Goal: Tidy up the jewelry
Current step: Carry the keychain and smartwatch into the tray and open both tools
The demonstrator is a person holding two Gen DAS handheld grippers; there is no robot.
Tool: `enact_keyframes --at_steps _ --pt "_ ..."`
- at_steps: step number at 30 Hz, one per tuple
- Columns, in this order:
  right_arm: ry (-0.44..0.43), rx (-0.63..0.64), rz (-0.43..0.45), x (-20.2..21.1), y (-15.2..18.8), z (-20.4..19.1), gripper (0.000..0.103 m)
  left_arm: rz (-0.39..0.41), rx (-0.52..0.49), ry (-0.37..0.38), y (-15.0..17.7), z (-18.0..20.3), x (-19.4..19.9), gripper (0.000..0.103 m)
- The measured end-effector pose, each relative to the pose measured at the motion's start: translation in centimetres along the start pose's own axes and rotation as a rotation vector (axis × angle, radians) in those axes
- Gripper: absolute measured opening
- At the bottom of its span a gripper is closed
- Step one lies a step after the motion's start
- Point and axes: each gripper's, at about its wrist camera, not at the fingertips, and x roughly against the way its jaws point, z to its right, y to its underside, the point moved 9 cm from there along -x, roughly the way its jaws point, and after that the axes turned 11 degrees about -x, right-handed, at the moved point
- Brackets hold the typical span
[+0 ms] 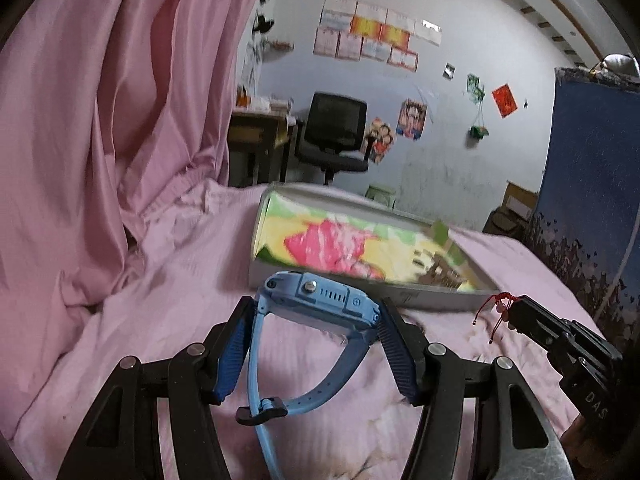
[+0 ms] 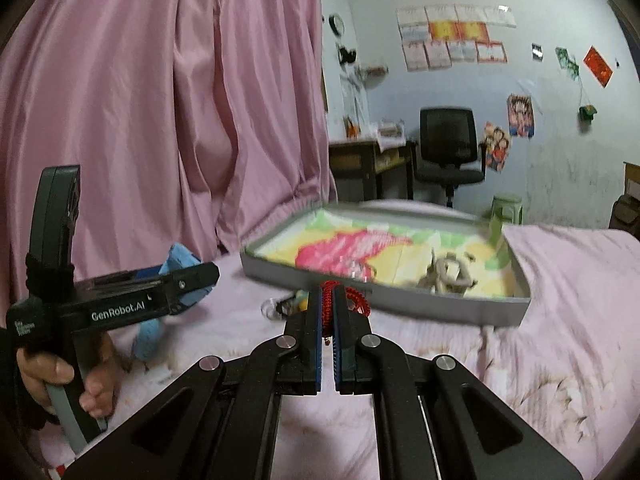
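Pink curtain (image 1: 100,100) hangs at 10 o'clock; office chair (image 2: 448,148) and wooden desk (image 2: 368,156) stand against the far wall at 1 o'clock. Grey tray (image 2: 400,300) with floral lining lies on the pink bed (image 1: 160,280), nothing between it and either gripper. A small pale item (blurred, unidentified) sits inside the tray at its right end.

Left gripper (image 1: 316,312): partly closed, clamping the blue watch (image 1: 320,294) by the case ends; case long axis runs 9 to 3 o'clock, straps trailing toward 6.

Right gripper (image 2: 328,300): almost fully closed, pinching a red cord bracelet (image 2: 352,296) just before the tray's near wall, cord running 12 to 6 o'clock between the jaws.
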Motion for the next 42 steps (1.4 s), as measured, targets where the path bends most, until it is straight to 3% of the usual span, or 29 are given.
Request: enact_keyframes --at_steps 9,16,28,33,36,42 --pt "0.003 -0.038 0.159 0.2 -4.8 1.4 0.004 0.132 -0.012 -0.029 -4.5 1.3 0.1 0.059" --pt "0.013 -0.046 0.223 -1.8 -7.9 2.8 0.004 0.138 -0.012 -0.031 -6.2 2.2 -3.2 0.059" --pt "0.069 -0.133 0.138 -8.1 -6.5 8.7 0.004 -0.023 0.046 -0.009 -6.0 3.0 -12.3 0.059" --pt "0.092 -0.198 0.055 -10.6 -4.7 10.7 0.004 -0.158 0.035 0.006 -4.1 3.9 -15.4 0.059" --pt "0.116 -0.229 -0.002 -11.9 -3.5 11.8 0.004 -0.221 0.029 0.008 -3.0 4.1 -16.5 0.059" --pt "0.139 -0.267 -0.047 -12.5 -2.1 13.0 0.005 -0.261 0.030 0.009 -2.5 4.2 -16.8 0.059"
